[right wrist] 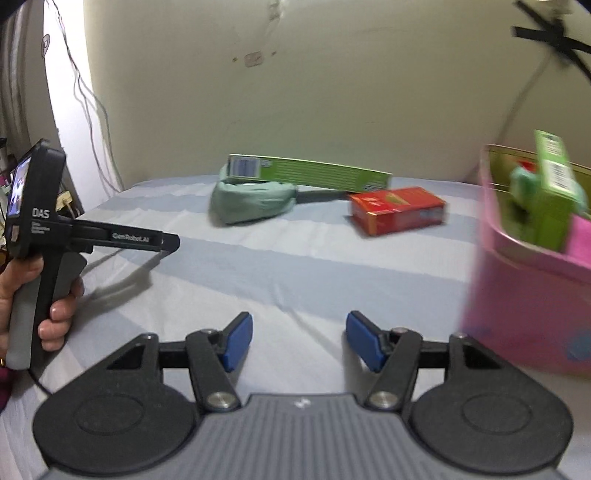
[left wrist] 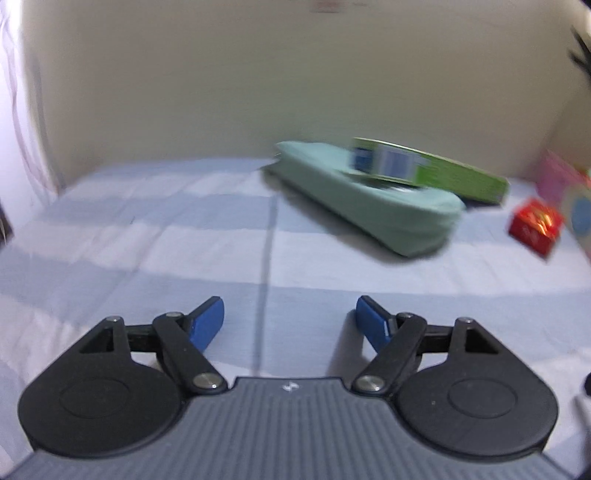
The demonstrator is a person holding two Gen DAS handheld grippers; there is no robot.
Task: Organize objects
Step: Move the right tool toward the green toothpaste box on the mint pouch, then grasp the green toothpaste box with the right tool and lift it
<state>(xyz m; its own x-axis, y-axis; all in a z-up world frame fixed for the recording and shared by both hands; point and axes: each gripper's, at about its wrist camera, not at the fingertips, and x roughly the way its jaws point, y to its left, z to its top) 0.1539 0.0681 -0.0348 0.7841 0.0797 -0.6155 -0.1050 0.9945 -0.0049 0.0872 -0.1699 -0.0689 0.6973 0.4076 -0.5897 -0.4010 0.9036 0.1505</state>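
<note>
A long green box point(left wrist: 436, 170) point(right wrist: 314, 171) lies with one end on a pale green fabric pouch point(left wrist: 373, 203) point(right wrist: 255, 201) at the back of the bed. A red box point(right wrist: 397, 210) point(left wrist: 535, 225) lies to their right. A pink basket point(right wrist: 532, 266) at the right holds an upright green box point(right wrist: 554, 192) and other items. My left gripper point(left wrist: 290, 319) is open and empty above the sheet; its body also shows in the right wrist view point(right wrist: 92, 236). My right gripper point(right wrist: 299, 341) is open and empty, left of the basket.
The bed has a blue and white striped sheet point(left wrist: 184, 229) point(right wrist: 295, 269). A cream wall point(right wrist: 295, 92) stands behind it. Cables point(right wrist: 88, 110) hang at the far left. A dark hanger-like thing point(right wrist: 554, 33) shows at the top right.
</note>
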